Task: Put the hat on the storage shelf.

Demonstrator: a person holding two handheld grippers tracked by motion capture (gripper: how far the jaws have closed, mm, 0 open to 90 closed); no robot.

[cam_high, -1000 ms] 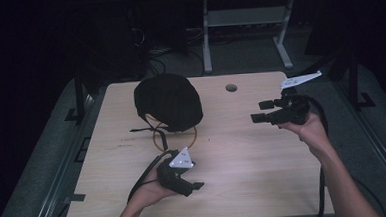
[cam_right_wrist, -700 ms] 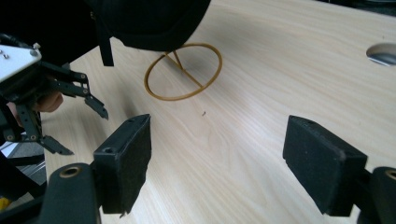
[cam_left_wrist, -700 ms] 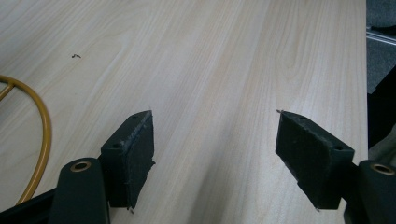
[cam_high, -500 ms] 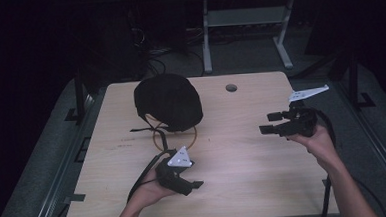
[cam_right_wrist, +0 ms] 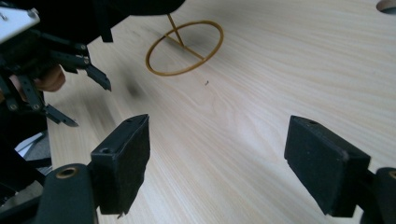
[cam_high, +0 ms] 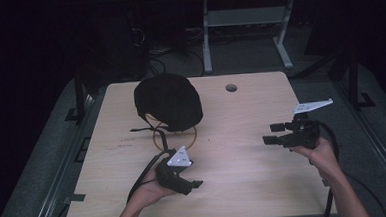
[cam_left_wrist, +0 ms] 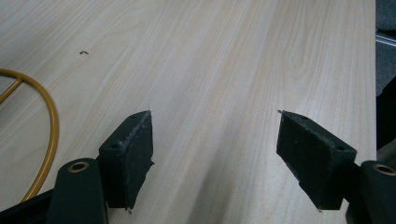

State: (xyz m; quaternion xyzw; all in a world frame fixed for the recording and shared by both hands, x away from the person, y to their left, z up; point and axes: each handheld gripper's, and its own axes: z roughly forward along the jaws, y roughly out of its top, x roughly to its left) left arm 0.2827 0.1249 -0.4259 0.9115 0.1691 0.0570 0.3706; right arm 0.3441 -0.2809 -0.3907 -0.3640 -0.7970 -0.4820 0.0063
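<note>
A: Both tools are over the table [cam_high: 245, 186], so what's in play? The black helmet [cam_high: 169, 100] sits toward the far left of the tabletop, dome up, straps trailing off its near edge. Just in front of it lies a thin yellow ring [cam_high: 174, 137] with a crossbar, partly tucked under the helmet's rim.

B: And nothing is being touched. The left hand-held gripper [cam_high: 197, 184] is low at the near edge, just this side of the ring, jaws spread wide over bare wood. In its own view the pads [cam_left_wrist: 133, 154] have nothing between them, and the ring's arc curves off to the side.

A: Right hand-held gripper [cam_high: 267, 134]?

B: Well apart from the helmet, over at the right side, jaws wide apart too and holding nothing. Its view looks across the table at the ring and the other tool.

A: How would that helmet handle?

B: My guess: a stiff, fairly light shell, smooth and rounded, so the dome would likely slip between flat pads. The rim edge or a strap looks like the better bite.

A: The ring?

B: It looks thin, light and flat on the wood. I'd pinch it across the wire, at the open near arc.
</note>
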